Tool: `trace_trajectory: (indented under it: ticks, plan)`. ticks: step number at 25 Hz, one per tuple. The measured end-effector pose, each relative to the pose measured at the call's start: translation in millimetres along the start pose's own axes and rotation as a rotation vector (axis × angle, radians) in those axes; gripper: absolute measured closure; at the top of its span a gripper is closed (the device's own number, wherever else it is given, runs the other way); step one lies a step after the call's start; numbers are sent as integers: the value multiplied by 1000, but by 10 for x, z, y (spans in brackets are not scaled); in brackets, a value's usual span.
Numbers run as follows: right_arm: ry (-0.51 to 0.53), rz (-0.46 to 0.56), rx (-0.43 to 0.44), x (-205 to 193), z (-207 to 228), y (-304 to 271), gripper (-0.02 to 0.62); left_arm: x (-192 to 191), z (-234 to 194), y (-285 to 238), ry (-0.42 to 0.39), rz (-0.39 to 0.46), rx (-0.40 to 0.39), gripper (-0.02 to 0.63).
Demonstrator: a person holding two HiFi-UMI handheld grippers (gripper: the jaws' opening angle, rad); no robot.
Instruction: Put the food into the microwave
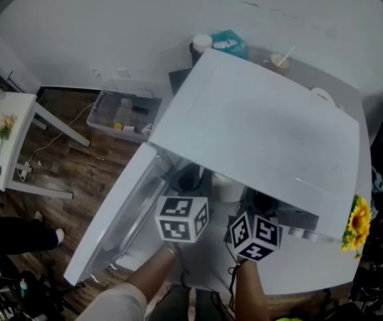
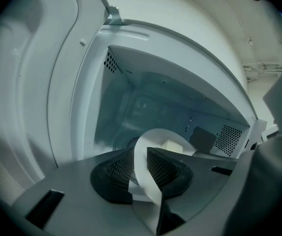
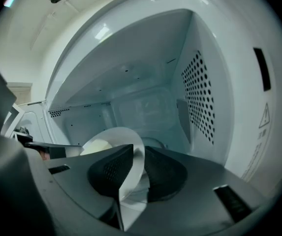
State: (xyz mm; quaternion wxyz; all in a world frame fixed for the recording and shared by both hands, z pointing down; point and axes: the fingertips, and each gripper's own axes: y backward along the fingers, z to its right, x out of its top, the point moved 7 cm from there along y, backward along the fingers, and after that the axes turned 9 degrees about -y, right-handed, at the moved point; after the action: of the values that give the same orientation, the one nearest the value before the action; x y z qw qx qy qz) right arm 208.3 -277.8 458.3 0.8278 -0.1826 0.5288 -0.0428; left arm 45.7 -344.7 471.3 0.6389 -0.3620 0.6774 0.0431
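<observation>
A white microwave [image 1: 265, 126] stands on the table with its door [image 1: 111, 212] swung open to the left. Both grippers carry one white plate [image 2: 153, 135] in front of the lit cavity [image 2: 150, 102]. A pale lump of food [image 2: 172, 145] lies on the plate. My left gripper [image 2: 141, 154] is shut on the plate's rim. In the right gripper view, my right gripper [image 3: 138, 159] is shut on the opposite rim of the plate [image 3: 116, 134], and the food [image 3: 97, 145] shows beyond it. In the head view only the marker cubes, left [image 1: 182, 218] and right [image 1: 254, 235], show.
The cavity's perforated right wall [image 3: 197, 97] and round turntable [image 3: 155, 142] lie ahead. A sunflower [image 1: 358, 223] stands at the table's right edge. Cups and a teal pack [image 1: 228, 42] sit behind the microwave. A clear bin [image 1: 121, 112] and a white side table [image 1: 4, 139] stand on the floor.
</observation>
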Motion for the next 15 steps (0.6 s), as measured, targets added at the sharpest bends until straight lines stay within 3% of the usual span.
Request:
trace_trajectory:
  ticks: [15]
  plan:
    - [58,31,-36,-39,22,-333,516,-81,-107,-339,0,34,21,512]
